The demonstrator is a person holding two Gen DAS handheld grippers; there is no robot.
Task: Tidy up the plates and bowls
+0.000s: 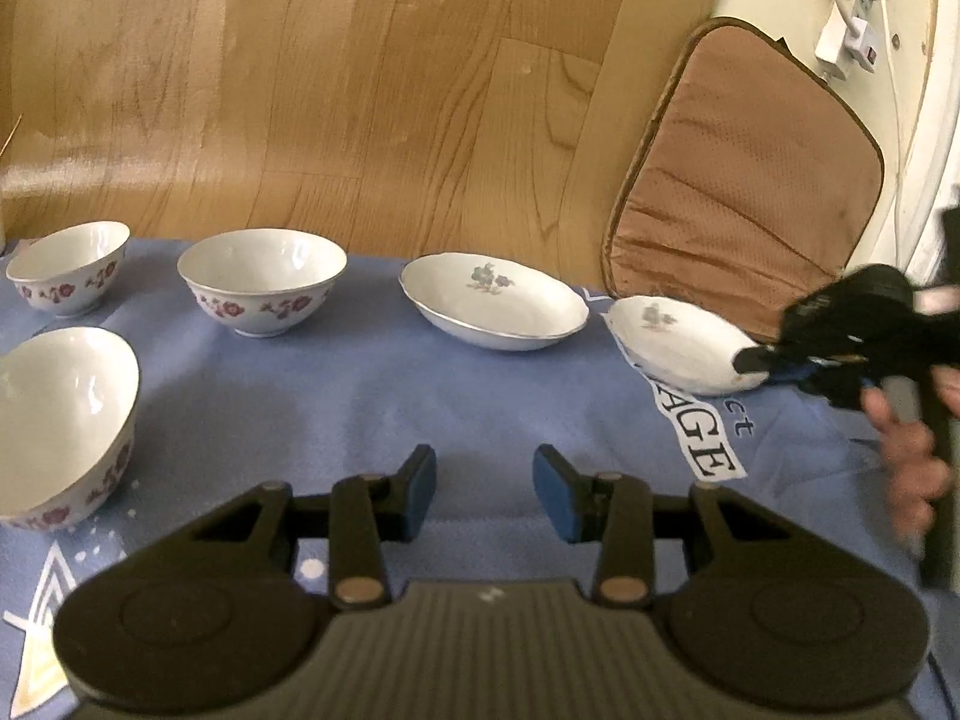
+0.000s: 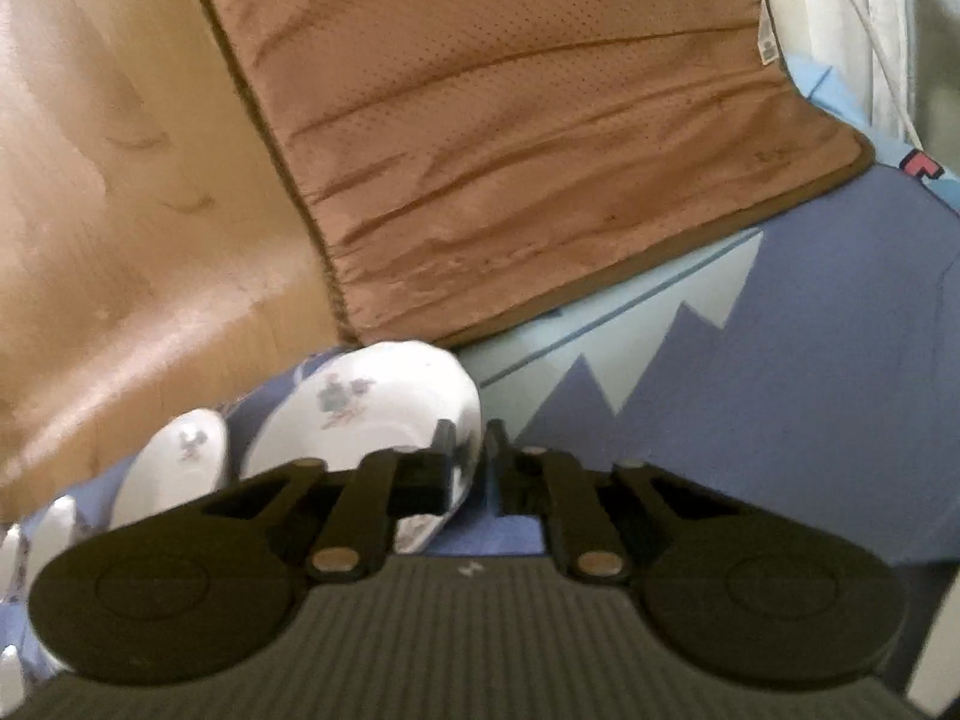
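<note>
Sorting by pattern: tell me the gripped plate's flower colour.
Blue-grey flower on white plate; clearest in left wrist view.

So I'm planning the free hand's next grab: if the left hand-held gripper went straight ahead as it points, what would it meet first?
Probably the blue cloth, then the gap between the flowered bowl and the shallow plate; depth is unclear.

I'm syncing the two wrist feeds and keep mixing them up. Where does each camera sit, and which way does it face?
Left wrist: sits behind the open left gripper, facing across the blue cloth to three bowls and two plates; the right gripper and hand show.
Right wrist: sits behind the right gripper, clamped on the small plate, facing the brown cushion.
Shared: small plate, cushion, cloth.
</note>
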